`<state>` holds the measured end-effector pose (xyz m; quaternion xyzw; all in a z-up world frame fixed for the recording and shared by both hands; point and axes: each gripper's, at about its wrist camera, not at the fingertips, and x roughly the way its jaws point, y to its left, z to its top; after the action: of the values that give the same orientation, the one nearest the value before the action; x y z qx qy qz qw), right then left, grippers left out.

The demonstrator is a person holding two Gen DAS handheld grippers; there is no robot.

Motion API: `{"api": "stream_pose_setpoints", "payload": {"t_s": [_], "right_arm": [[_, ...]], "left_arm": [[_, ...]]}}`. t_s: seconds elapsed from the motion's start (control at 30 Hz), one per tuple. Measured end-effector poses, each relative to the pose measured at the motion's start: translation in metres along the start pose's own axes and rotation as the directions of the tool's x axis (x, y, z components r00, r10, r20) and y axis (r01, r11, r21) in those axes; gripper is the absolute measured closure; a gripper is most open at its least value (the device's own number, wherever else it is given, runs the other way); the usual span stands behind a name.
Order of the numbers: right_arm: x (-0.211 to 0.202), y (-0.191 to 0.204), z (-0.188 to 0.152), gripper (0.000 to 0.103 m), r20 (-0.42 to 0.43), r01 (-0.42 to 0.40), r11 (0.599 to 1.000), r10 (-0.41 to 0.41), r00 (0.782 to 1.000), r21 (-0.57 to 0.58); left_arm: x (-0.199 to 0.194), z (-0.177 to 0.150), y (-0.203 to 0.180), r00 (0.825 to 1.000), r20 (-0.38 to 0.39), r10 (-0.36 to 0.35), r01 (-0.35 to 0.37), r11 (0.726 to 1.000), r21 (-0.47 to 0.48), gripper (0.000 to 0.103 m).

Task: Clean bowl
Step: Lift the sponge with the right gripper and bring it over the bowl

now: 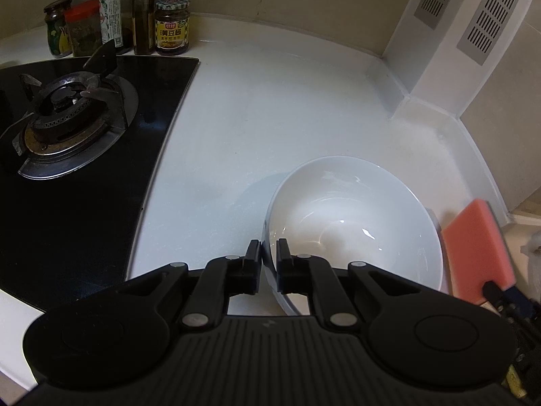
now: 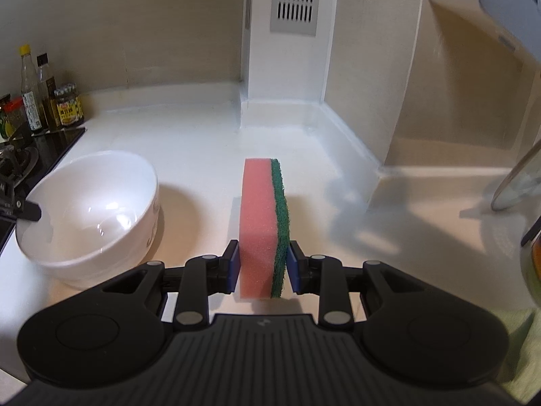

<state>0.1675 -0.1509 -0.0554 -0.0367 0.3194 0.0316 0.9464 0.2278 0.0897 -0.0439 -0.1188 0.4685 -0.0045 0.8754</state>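
- While left gripper (image 1: 268, 257) pinches only the thin near rim of the white glazed ceramic bowl (image 1: 351, 233), standing on the white bench (image 1: 270, 118), scrubbing pressure could lever it loose.
- Right gripper (image 2: 263, 267), clamped on the pink-and-green sponge (image 2: 260, 223) beside the bowl, grips its low end; sponge may fold.

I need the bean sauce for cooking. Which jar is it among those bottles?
Find the gas stove; bottles and jars line the wall behind it. The bean sauce jar is at the right end of that row, short, with a checked lid and a yellow label.
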Motion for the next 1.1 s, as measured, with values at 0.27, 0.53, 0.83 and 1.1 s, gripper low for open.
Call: {"api": "stream_pose_setpoints", "payload": {"t_s": [0.27, 0.53, 0.83, 1.1], "right_arm": [[-0.025, -0.010, 0.078, 0.079, -0.060, -0.363, 0.922, 0.358, 0.932, -0.134], [-0.025, 0.057, 0.142, 0.080, -0.370, -0.542, 0.721, 0.406, 0.835, -0.431], [-0.022, 0.120, 0.116, 0.081, -0.446, -0.514, 0.397, 0.256, 0.858, -0.760], [-0.039, 0.131, 0.046, 0.081, -0.256, -0.199, -0.237, 0.238, 0.937, -0.951]], "left_arm": [[0.000, 0.005, 0.003, 0.999, -0.039, 0.022, -0.021, 0.999, 0.039, 0.101], [-0.002, 0.004, 0.001, 0.997, -0.049, 0.052, -0.049, 0.997, 0.063, 0.101], [-0.008, -0.001, 0.001, 0.997, -0.038, 0.074, -0.069, 0.992, 0.101, 0.101], [-0.010, 0.002, 0.009, 0.995, -0.072, 0.065, -0.058, 0.994, 0.095, 0.101]]}}
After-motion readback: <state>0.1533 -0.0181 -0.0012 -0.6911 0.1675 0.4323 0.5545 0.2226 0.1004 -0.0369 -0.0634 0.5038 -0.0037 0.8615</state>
